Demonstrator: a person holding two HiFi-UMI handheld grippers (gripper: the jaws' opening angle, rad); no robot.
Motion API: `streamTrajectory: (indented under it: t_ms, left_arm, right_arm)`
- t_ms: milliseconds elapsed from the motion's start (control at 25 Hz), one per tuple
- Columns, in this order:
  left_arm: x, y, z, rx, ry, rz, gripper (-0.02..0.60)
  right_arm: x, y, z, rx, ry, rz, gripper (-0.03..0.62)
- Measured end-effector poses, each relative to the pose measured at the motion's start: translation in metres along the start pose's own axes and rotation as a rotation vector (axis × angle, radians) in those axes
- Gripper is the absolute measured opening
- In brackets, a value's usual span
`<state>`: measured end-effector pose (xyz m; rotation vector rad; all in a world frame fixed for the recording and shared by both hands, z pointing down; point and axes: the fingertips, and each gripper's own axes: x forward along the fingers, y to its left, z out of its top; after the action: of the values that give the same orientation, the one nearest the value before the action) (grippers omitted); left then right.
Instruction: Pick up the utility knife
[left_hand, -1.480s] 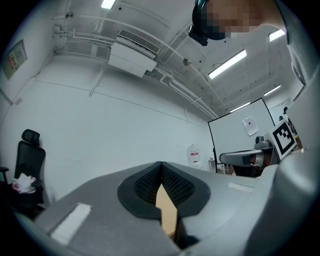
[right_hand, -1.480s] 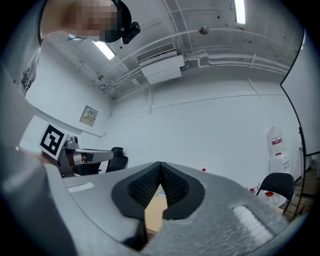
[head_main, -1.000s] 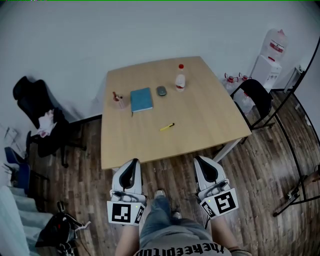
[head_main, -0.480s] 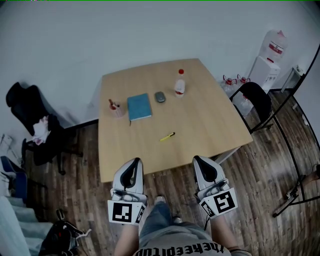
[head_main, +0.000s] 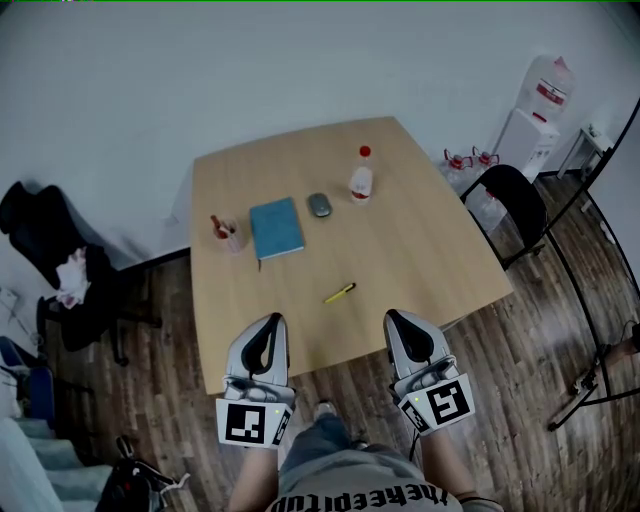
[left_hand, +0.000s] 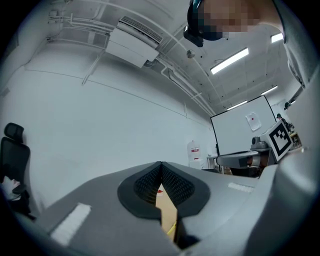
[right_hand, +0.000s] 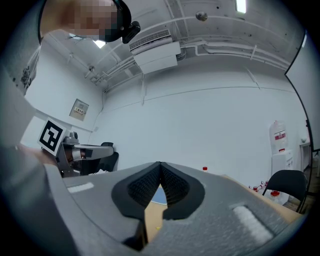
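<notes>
The utility knife (head_main: 339, 293), yellow with a dark tip, is lying untouched on the wooden bench (head_main: 430, 250), in the near half of the bench and roughly midway between its left and right edges. Toward the far half of the bench a blue notebook (head_main: 276, 227) is lying flat, and a cup of pens (head_main: 230, 236) is standing at the bench's left side. A grey computer mouse (head_main: 319, 204) is sitting near the bench's middle, and a red-capped bottle (head_main: 361, 180) is standing upright further toward the bench's far edge. The person is holding the left gripper (head_main: 268, 322) and the right gripper (head_main: 394, 317) side by side at the bench's near edge, both pointing across the bench, with the knife lying ahead of the gap between them and apart from both. Each gripper's jaws are pressing together at the tips, with nothing held between them. A black chair (head_main: 512, 195) is standing off the bench's right side.
</notes>
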<state>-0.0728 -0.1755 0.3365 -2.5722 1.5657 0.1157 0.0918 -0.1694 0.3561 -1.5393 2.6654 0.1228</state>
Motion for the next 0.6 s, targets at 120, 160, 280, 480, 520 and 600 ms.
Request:
streamTrajectory:
  t_ms: [120,160,280,480,520,600]
  left_arm:
    - [0.013,0.011,-0.003,-0.005,0.001,-0.01,0.003]
    - [0.017,0.015,-0.004,-0.007,0.001,-0.014,0.004]
    - [0.028,0.025,-0.007,-0.012,0.001,-0.027,0.004]
    - [0.045,0.042,-0.015,-0.025,0.001,-0.049,0.004]
    - [0.048,0.045,-0.016,-0.027,0.001,-0.054,0.003]
    - [0.052,0.049,-0.019,-0.032,0.001,-0.063,0.003]
  right_arm:
    - [0.015,-0.004,-0.002,-0.003,0.008,-0.01,-0.005]
    - [0.019,-0.005,-0.004,-0.003,0.011,-0.014,-0.005]
    - [0.033,-0.007,-0.009,0.0,0.024,-0.026,-0.005]
    - [0.054,-0.01,-0.022,-0.004,0.061,-0.044,-0.005]
    - [0.058,-0.011,-0.026,-0.002,0.07,-0.046,-0.005]
    - [0.063,-0.011,-0.035,0.006,0.091,-0.049,-0.005]
